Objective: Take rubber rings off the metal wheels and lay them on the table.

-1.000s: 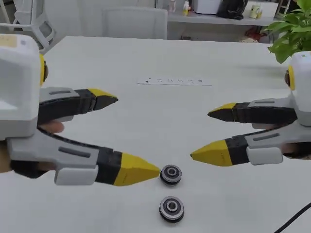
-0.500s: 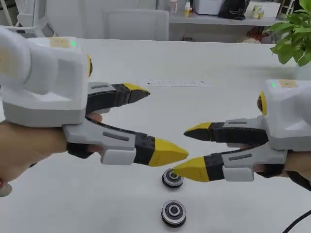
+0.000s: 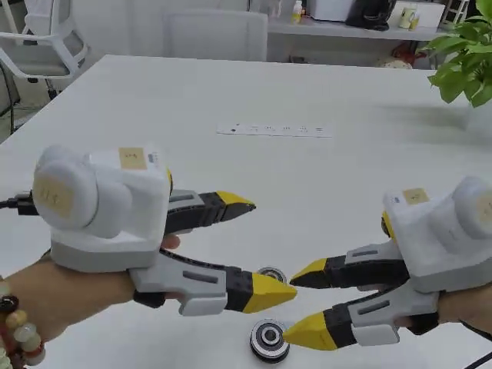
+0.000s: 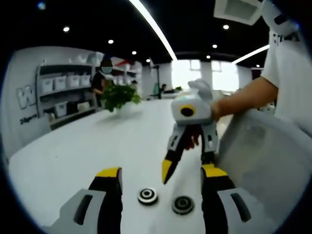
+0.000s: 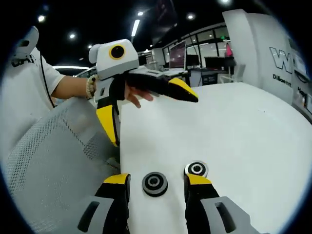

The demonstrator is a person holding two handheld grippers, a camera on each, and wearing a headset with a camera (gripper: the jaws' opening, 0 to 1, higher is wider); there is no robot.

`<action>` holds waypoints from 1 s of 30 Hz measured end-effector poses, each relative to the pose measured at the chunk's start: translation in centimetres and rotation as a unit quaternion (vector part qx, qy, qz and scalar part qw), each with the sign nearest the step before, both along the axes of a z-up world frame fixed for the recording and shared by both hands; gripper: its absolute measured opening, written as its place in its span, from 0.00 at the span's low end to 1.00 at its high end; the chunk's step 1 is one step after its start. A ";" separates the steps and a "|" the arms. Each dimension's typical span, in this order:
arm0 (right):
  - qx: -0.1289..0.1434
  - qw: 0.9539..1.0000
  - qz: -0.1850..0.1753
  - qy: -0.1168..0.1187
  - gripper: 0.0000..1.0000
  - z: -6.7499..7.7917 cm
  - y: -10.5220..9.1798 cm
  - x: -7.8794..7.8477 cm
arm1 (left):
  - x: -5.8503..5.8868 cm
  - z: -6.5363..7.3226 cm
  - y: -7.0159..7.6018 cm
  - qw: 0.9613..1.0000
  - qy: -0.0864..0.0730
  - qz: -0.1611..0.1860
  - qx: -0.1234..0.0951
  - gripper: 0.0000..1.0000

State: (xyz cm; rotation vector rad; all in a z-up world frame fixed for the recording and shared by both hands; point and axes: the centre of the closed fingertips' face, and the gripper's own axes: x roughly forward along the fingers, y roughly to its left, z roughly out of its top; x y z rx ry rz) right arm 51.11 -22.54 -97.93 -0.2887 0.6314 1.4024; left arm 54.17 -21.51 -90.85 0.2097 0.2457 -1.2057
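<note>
Left gripper (image 3: 270,247) and right gripper (image 3: 292,311) — jaws spread, empty. Near wheel (image 3: 269,338), far wheel (image 3: 270,274) flat on table (image 3: 307,177) between them (rings (image 3: 255,341) on). Risk, I judge: tips crowd, clash — or nudge a loose wheel skidding.

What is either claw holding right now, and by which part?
Nothing is held. The left claw and right claw are both open. The near wheel and far wheel lie ungripped on the table.

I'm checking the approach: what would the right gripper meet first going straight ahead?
Probably the near wheel, lying just ahead between the open jaws of the right gripper, though depth is unclear.
</note>
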 end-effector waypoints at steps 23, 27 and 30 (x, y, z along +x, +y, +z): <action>-0.044 0.999 0.007 0.006 0.27 -3.7 -0.2 -0.7 | -2.6 -6.1 -0.6 0.994 0.040 -0.057 0.081 0.56; -0.060 0.998 0.025 0.004 0.27 -4.3 0.0 -1.4 | -2.5 -6.8 -0.6 0.994 0.044 -0.055 0.087 0.54; -0.060 0.998 0.029 0.001 0.27 -4.3 0.1 -1.4 | -2.5 -7.0 -0.7 0.993 0.043 -0.056 0.090 0.54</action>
